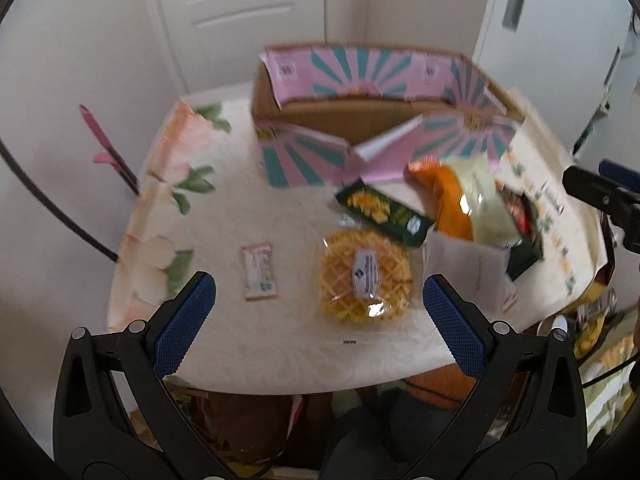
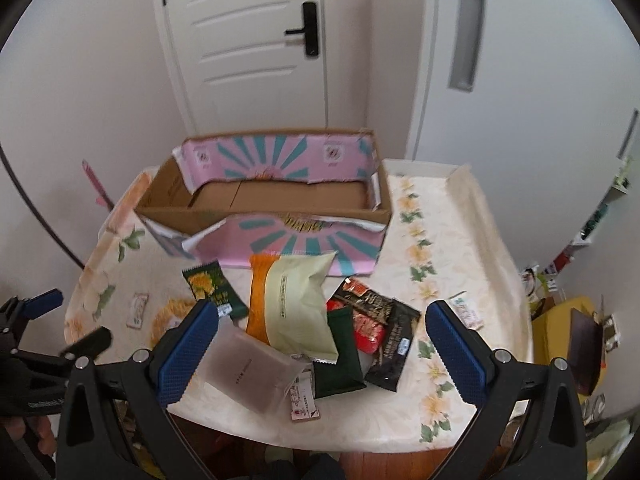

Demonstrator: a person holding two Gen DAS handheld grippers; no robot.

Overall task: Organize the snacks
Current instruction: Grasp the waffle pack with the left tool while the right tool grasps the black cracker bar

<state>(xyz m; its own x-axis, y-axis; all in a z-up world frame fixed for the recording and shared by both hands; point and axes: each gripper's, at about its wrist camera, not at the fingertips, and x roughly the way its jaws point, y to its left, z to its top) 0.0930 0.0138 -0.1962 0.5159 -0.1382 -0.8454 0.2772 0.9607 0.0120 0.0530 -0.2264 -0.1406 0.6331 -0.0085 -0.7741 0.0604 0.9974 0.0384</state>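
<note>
Presently: cardboard box (image 2: 264, 200), flaps open, interior bare (brown floor visible), at table's (image 2: 460, 240) far side. Snack packets (image 2: 296, 304) heaped on the tablecloth before it; waffle pack (image 1: 366, 276) apart. Left gripper (image 1: 318, 316) and right gripper (image 2: 322, 340) hover over the near edge, jaws spread, holding nothing.

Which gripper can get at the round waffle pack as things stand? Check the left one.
Probably yes: the left gripper is open, the waffle pack lies flat between its fingers' line of approach, nothing on top.
</note>
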